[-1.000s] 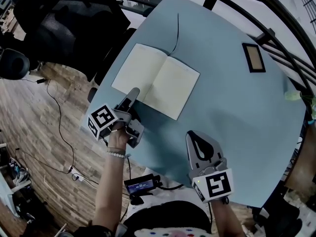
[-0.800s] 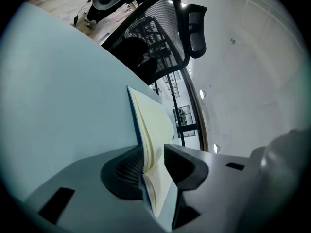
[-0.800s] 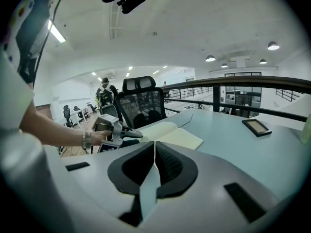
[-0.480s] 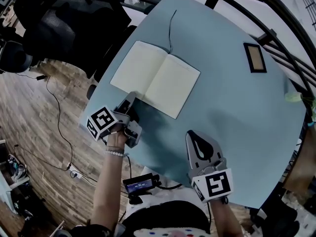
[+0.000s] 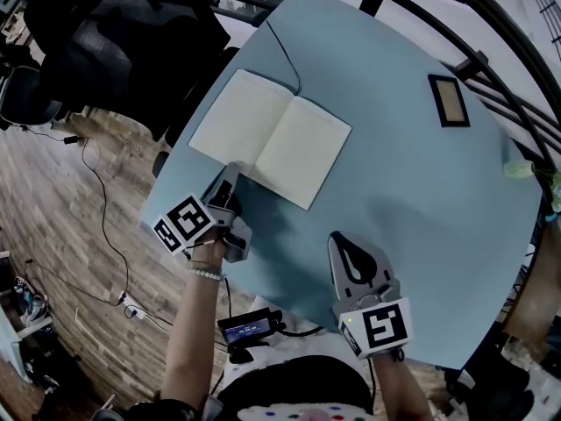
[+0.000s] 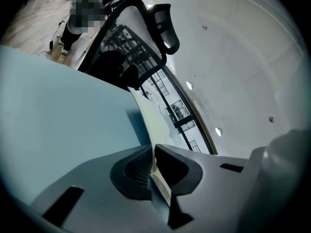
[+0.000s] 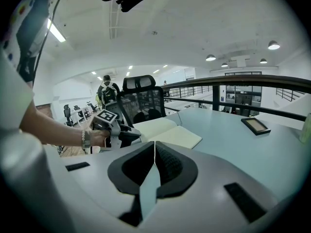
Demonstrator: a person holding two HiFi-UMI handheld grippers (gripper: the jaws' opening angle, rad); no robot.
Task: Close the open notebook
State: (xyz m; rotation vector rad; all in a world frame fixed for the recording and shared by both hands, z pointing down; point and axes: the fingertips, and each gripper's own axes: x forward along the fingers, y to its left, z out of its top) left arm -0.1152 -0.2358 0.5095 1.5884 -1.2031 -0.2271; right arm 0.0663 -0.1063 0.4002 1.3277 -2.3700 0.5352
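Cream-paged open notebook [image 5: 270, 139] laid flat on blue table [image 5: 412, 191], upper centre of head view, lower-left page edge pinched between closing left gripper [image 5: 230, 174] jaws, right gripper [image 5: 339, 239] jaws pressed together, empty, lower right.

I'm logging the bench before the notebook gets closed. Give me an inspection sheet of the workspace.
Surface: pale blue table, mostly bare.
Job's things: open cream-paged notebook, pages up, toward the left.
Clutter: small dark-framed rectangular plaque, far right.
Grippers: left gripper jaws closing on the notebook's near edge; right gripper shut, empty.
Cables: thin black strand from the notebook's top; black cable on the wooden floor.
Surroundings: black mesh office chair beside the table.
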